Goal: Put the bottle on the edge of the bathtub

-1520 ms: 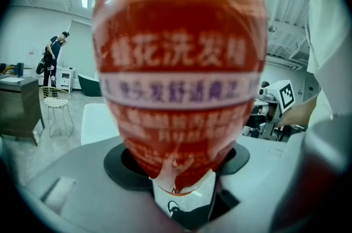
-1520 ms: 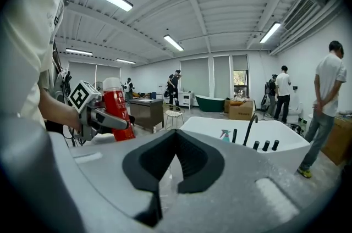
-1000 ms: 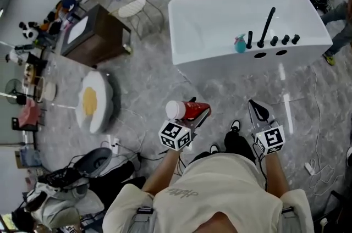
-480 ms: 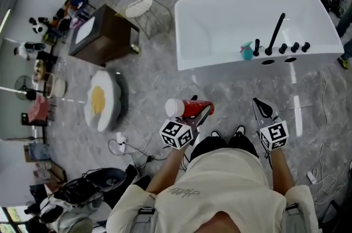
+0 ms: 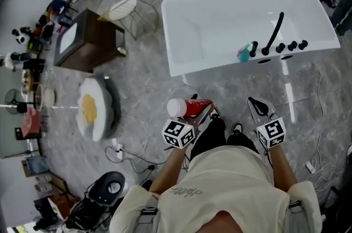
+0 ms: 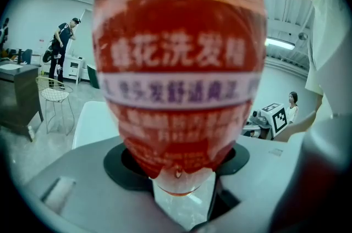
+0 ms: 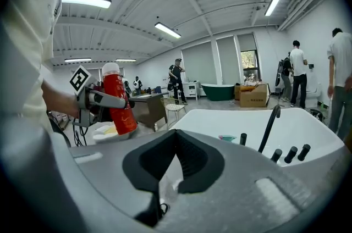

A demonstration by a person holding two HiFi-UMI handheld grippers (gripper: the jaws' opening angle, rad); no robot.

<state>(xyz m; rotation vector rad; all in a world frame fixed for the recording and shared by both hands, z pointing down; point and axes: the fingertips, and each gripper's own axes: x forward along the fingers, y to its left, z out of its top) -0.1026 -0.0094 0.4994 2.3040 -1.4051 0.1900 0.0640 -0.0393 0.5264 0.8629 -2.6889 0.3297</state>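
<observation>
The white bathtub (image 5: pixel 220 17) is sitting empty on the grey floor (image 5: pixel 143 89). Along its near rim a black faucet (image 5: pixel 273 34) is rising beside a row of black knobs (image 5: pixel 291 45), and a small teal thing (image 5: pixel 243 53) is resting on that rim just left of them; I cannot tell what it is.

I am standing on the near side of the bathtub, short of its rim, with both forearms reaching out towards it and both tools tipping slightly downward. My left gripper (image 5: pixel 204 111) is off towards the bathtub's left end, and my right gripper (image 5: pixel 257 107) is level with the faucet.

My left fingers are standing well apart and clamping the red bottle (image 5: pixel 190 108) round its body. Its printed label is filling the left gripper view (image 6: pixel 179 78). In the right gripper view the bottle (image 7: pixel 118 103) is standing white cap up and leaning a little. It is hanging in the air over the floor, apart from the bathtub and not yet on its edge.

My right fingers (image 7: pixel 159 152) are pressing together at their tips, with nothing between them.
</observation>
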